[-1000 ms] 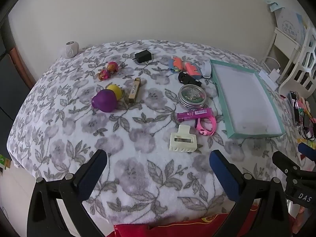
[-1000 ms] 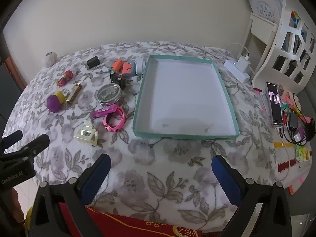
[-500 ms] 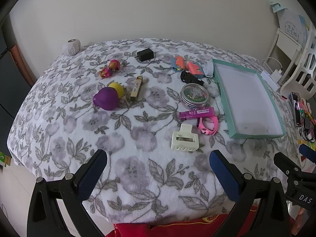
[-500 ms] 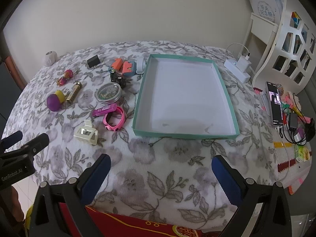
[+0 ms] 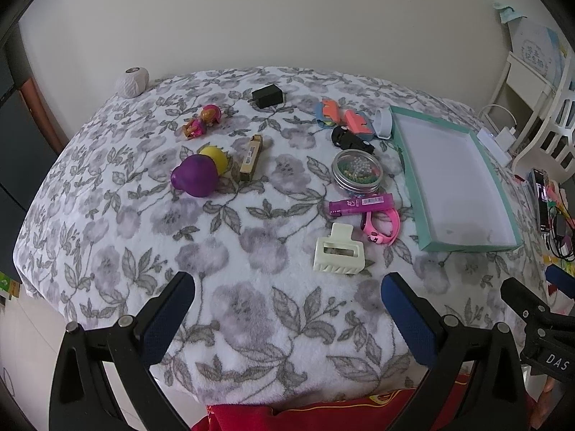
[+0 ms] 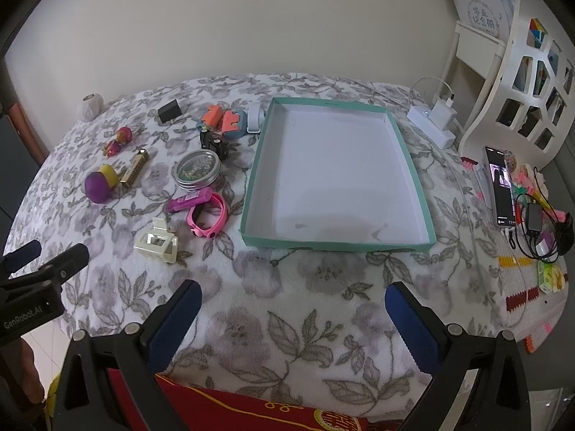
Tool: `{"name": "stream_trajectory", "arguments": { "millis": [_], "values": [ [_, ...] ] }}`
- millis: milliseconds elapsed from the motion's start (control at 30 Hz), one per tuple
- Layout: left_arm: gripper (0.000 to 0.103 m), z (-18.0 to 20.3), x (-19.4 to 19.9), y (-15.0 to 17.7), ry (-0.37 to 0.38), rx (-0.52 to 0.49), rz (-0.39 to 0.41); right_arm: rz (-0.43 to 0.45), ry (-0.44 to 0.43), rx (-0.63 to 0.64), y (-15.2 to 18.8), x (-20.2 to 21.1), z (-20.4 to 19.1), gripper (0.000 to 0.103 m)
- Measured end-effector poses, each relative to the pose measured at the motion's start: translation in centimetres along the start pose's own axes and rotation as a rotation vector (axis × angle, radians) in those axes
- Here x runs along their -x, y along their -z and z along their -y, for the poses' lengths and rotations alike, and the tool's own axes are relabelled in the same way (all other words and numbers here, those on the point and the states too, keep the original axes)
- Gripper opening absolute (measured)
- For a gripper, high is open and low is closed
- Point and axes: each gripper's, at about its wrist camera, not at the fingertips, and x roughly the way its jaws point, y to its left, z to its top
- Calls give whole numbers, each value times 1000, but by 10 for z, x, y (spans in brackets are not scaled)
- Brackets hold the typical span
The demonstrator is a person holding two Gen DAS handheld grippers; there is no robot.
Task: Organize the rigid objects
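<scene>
A teal tray [image 6: 413, 165] with a white floor lies empty on the flowered blanket, also seen in the left wrist view as the tray [image 5: 499, 186]. Left of it lie a cream hair claw [image 5: 337, 249], a pink wristband [image 5: 382, 224], a magenta tube [image 5: 361, 204], a round tin of beads [image 5: 356, 170], a black toy [image 5: 351, 139], orange-blue pieces [image 5: 341, 116], a gold bar [image 5: 251, 158], a purple-yellow toy [image 5: 199, 174], a small doll [image 5: 201, 122] and a black cube [image 5: 266, 96]. My left gripper [image 5: 287, 300] and right gripper [image 6: 293, 307] both hover open near the front edge, holding nothing.
A white ball-shaped object [image 5: 132, 81] sits at the far left corner. Right of the tray are a white power strip with charger [image 6: 433, 122], a phone [image 6: 499, 185], cables [image 6: 539, 230] and a white shelf [image 6: 517, 64]. Red cloth [image 6: 251, 409] lies below the blanket's front edge.
The left wrist view has pulled back and risen slightly, so the objects sit a little farther away. The right wrist view is nearly unchanged. Both grippers stay open.
</scene>
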Motion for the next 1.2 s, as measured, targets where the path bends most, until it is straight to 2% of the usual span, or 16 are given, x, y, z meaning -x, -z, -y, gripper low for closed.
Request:
{"name": "stream_trajectory", "arguments": {
  "millis": [433, 700, 933, 1200],
  "values": [
    [103, -1, -3, 2, 7, 6, -8, -7, -1, -3, 2, -3, 0, 103],
    [103, -21, -16, -10, 124, 98, -62, -34, -72, -46, -7, -9, 9, 103],
    [103, -60, -30, -39, 68, 168, -66, -2, -96, -18, -47, -4, -8, 103],
    [103, -119, -59, -67, 32, 272, -120, -69, -159, 27, -85, -27, -65, 103]
  ]
}}
